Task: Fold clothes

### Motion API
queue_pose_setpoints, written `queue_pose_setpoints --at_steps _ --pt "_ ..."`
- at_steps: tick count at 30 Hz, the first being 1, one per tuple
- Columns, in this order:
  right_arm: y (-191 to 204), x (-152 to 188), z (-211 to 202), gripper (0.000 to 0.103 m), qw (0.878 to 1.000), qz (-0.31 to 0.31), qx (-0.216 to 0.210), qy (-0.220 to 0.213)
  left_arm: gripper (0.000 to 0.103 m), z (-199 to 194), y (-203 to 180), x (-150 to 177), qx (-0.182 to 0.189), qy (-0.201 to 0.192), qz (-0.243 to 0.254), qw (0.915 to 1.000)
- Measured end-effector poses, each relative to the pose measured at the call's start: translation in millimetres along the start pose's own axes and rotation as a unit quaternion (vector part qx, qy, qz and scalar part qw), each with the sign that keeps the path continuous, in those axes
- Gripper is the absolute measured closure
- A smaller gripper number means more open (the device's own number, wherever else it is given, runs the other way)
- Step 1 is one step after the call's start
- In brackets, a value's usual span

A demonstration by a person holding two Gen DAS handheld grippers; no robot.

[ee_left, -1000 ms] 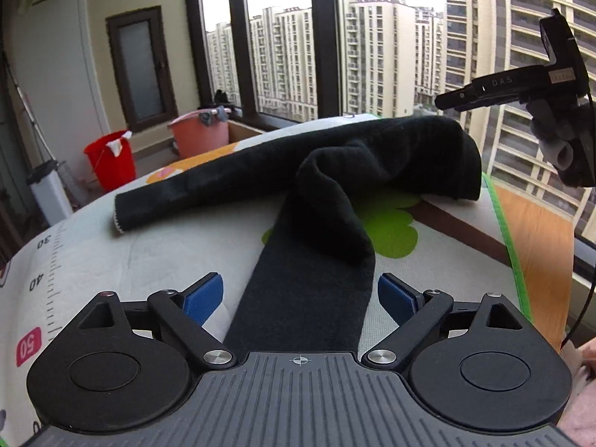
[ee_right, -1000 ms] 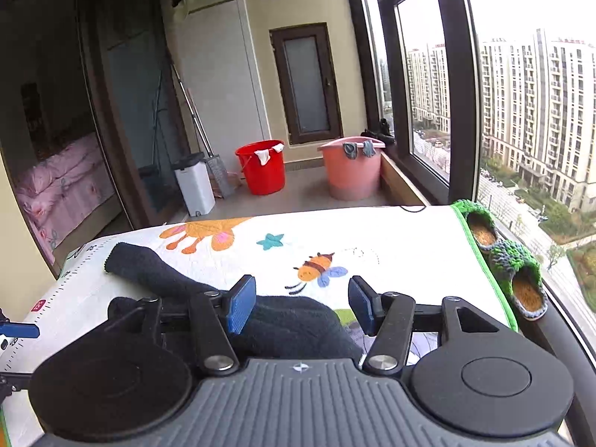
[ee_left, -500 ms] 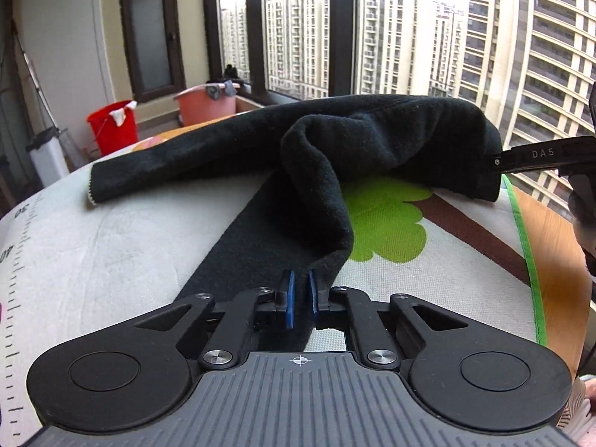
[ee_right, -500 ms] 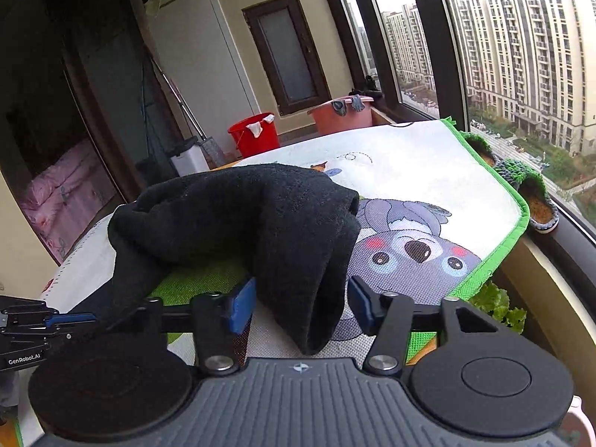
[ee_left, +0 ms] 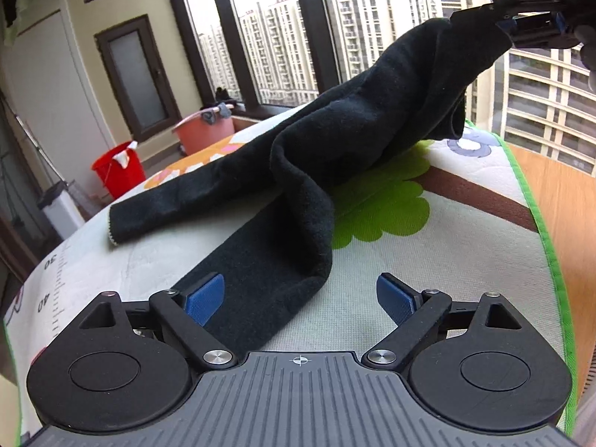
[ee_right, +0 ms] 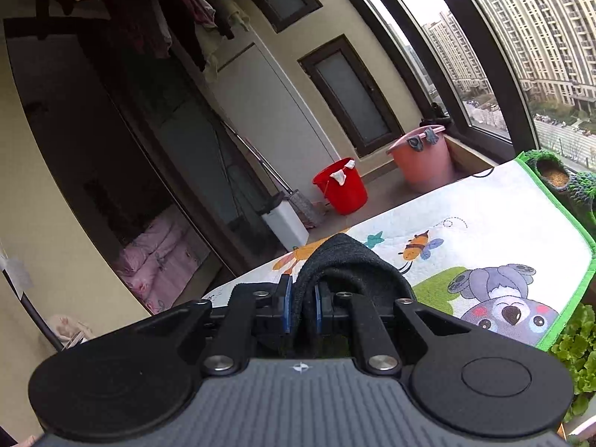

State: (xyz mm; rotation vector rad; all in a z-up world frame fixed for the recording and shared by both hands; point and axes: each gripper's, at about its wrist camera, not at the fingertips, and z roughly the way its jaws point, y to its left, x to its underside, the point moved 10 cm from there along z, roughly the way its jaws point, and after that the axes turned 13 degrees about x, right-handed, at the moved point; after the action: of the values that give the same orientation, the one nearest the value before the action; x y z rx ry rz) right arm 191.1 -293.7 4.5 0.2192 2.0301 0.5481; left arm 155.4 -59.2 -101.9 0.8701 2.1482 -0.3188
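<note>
A black fleece garment (ee_left: 335,156) lies twisted on a printed mat (ee_left: 428,298) over the table. One end is lifted at the upper right by my right gripper (ee_left: 529,26). In the right wrist view my right gripper (ee_right: 301,309) is shut on a fold of the black garment (ee_right: 346,260). My left gripper (ee_left: 300,294) is open low over the mat, its blue pads on either side of the near strip of the garment, not holding it.
A red bucket (ee_left: 119,171) and a pink tub (ee_left: 205,130) stand on the floor past the table's far end. Windows run along the right. The bare wooden table edge (ee_left: 570,208) shows right of the mat. Green knitted slippers (ee_right: 558,175) sit on the sill.
My left gripper was shut on the garment's near strip and has opened and let it go. My right gripper has closed on the garment's other end and raised it.
</note>
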Motion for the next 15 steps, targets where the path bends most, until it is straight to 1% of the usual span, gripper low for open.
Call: queue_pose_setpoints --at_steps 1,2,3,4,5,6,8,10,11,13,15 --pt "-2 1 1 0.092 1.0 0.001 0.003 0.001 0.025 8 3 0 0.004 0.006 -0.011 0.9999" --pt "-5 2 2 0.092 1.0 0.002 0.006 0.002 0.054 16 5 0 0.012 0.009 -0.023 0.9996" --pt "-9 4 2 0.092 1.0 0.004 0.01 0.002 0.071 21 7 -2 0.018 0.006 -0.032 0.9993" --pt "-12 5 2 0.092 1.0 0.006 0.015 0.002 0.084 22 10 -5 0.016 0.003 -0.036 0.9992" --pt "-16 6 2 0.092 1.0 0.01 0.019 0.002 0.093 21 12 -8 0.018 0.001 -0.042 0.9989" --pt "-21 7 2 0.092 1.0 0.015 0.023 0.004 0.096 17 15 -12 0.03 -0.004 -0.06 0.9978" --pt "-25 7 -1 0.092 0.999 0.02 0.026 0.007 0.096 2 18 -17 0.054 -0.017 -0.091 0.9943" --pt "-26 9 -10 0.092 1.0 0.019 0.021 0.007 0.097 -25 20 -22 0.07 -0.038 -0.105 0.9912" --pt "-25 10 -15 0.092 1.0 0.019 0.015 0.008 0.096 -38 21 -23 0.071 -0.046 -0.107 0.9907" --pt "-22 13 -24 0.092 1.0 0.02 0.002 0.009 0.096 -67 24 -26 0.059 -0.062 -0.102 0.9911" --pt "-20 15 -29 0.092 0.999 0.031 -0.011 0.016 0.096 -98 27 -31 0.054 -0.083 -0.105 0.9895"
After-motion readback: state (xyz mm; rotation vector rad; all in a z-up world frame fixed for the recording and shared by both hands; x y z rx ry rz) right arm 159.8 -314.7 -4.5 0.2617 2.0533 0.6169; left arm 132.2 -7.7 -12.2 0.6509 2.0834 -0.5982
